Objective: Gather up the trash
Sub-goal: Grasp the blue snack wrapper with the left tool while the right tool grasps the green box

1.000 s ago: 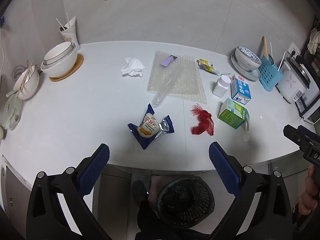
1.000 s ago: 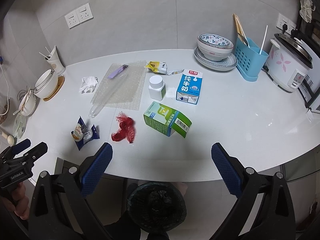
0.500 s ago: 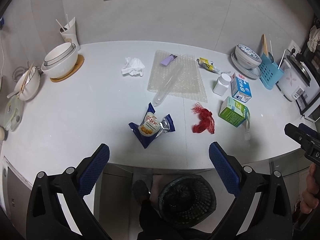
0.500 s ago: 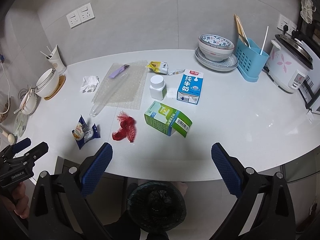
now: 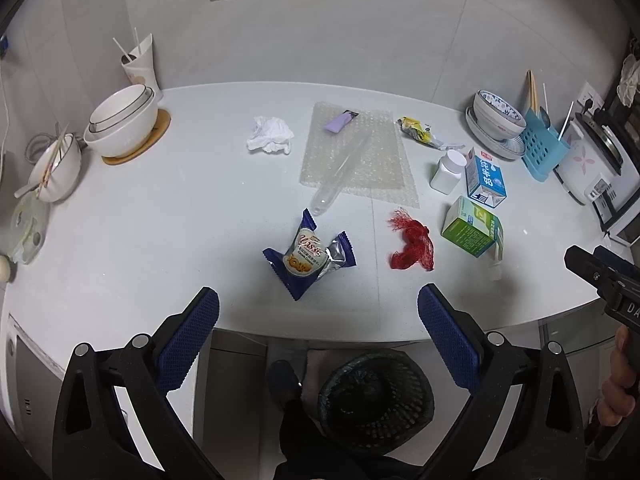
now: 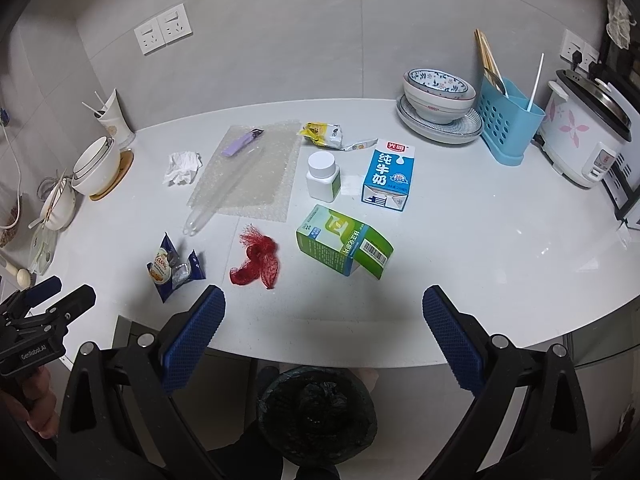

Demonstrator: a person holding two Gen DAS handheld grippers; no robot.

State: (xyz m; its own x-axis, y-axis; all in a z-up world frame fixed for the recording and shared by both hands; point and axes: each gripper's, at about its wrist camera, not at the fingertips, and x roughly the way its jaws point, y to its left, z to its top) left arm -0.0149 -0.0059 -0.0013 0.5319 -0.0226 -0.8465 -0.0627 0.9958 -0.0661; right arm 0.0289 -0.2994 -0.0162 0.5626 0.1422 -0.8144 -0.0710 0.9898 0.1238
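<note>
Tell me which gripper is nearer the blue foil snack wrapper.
Left. The left gripper hangs just short of the blue foil snack wrapper, jaws wide; the right gripper sits off to the wrapper's right, nearer the green carton.

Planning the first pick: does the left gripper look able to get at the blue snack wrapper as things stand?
Probably yes. The left gripper is open and empty, the blue snack wrapper lies alone on the counter just ahead of its fingertips, and the red mesh net sits apart to the side.
</note>
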